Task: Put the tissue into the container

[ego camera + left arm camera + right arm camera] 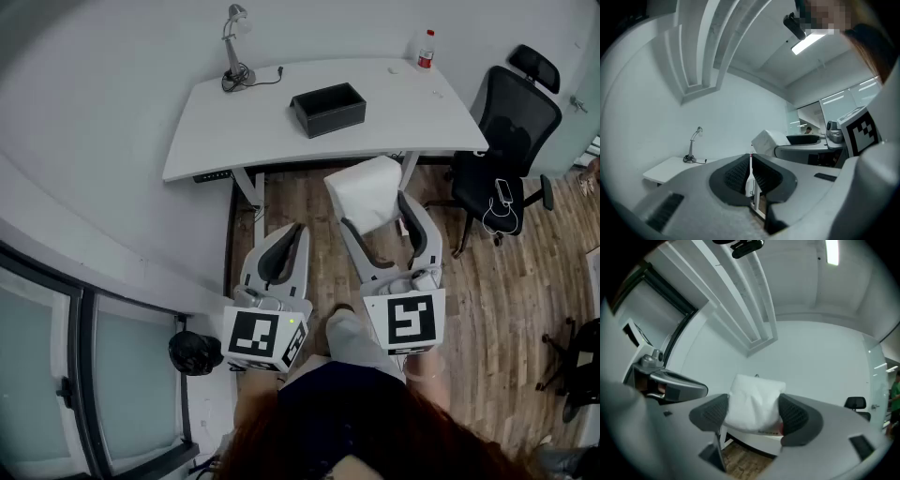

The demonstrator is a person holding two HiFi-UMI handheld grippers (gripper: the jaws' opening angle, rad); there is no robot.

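Holding both grippers low in front of the body, the person stands back from the white desk (pixel 225 131), over the wood floor (pixel 487 309).

Right gripper (pixel 375 208): reaches forward and slightly up toward the near edge of the desk. Jaws wide apart, clamped on the tissue (pixel 364 192), a white soft pack. In the right gripper view the pads (pixel 714 412) press on both sides of the tissue (pixel 754 399), and the pack bulges out beyond the tips of the right gripper (pixel 753 414).

Left gripper (pixel 292 232): lower and nearer the body, pointing forward beside the right one. Jaws together, nothing between them; the left gripper view shows only a thin line where the two pads of the left gripper (pixel 750 157) meet.

Tissue position: in the air, just short of the desk's front edge.

Container (pixel 328 109): black open box on the desk top, near the middle, well apart from the tissue. Lamp (pixel 234 47) at the back left corner, bottle (pixel 426 49) at the back right. Black office chair (pixel 511 122) to the right of the desk.
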